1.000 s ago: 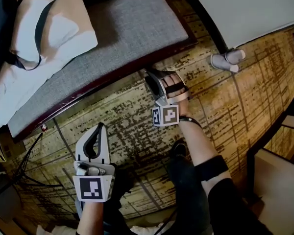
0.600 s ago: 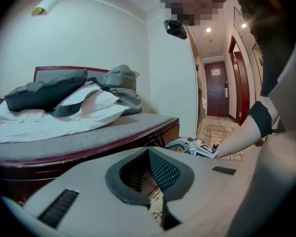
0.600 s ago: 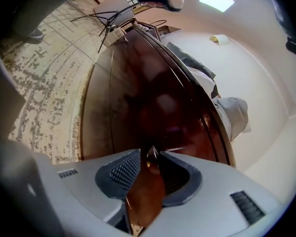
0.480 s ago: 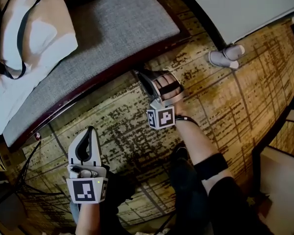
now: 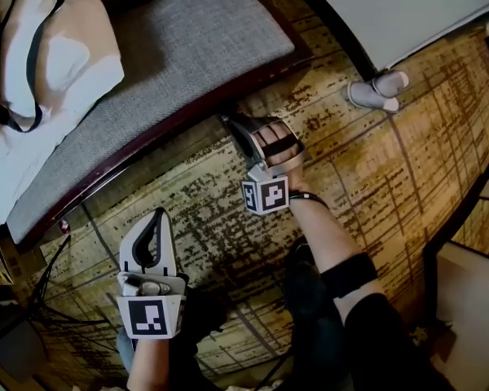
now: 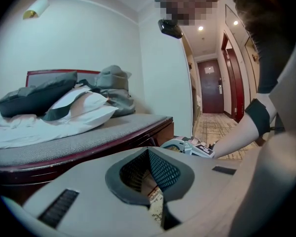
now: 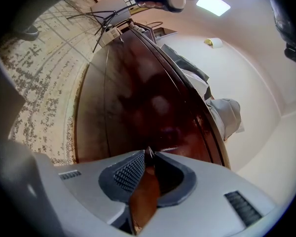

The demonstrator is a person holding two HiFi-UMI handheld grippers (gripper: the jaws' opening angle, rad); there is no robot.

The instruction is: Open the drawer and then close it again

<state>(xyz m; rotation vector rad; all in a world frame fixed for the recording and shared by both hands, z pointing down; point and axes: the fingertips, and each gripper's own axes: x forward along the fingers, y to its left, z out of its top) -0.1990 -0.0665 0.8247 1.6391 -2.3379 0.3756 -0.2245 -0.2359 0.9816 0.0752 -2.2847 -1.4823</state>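
The right tool (image 7: 148,157) sits at the side edge of the bed (image 5: 187,47), tucked under the dark red rail, in the same spot as a moment ago; what has changed is its jaws, which stood wide and have just been closing; they now pinch a thin brown wooden lip (image 7: 144,194) that runs up between the ribbed pads. That lip appears to belong to the drawer (image 7: 138,98), the dark red panel in the bed's base that fills the right gripper view. Nothing juts out from under the rail in the head view, so the drawer looks shut as yet; the grip reads as just made, and the opening pull is likely next.

The left tool (image 5: 159,218) hangs over the patterned floor (image 5: 391,177), well apart from the bed, its jaws pressed together on nothing.

On the bed lie a white pillow (image 5: 57,63) and crumpled bedding towards the head end; a grey slipper (image 5: 376,90) rests on the floor near the bed's foot corner, clear of the drawer's likely path; a dark cable (image 5: 45,259) trails on the floor beside the head end. The person's own leg (image 5: 310,300) is behind the right tool and may crowd a long pull.
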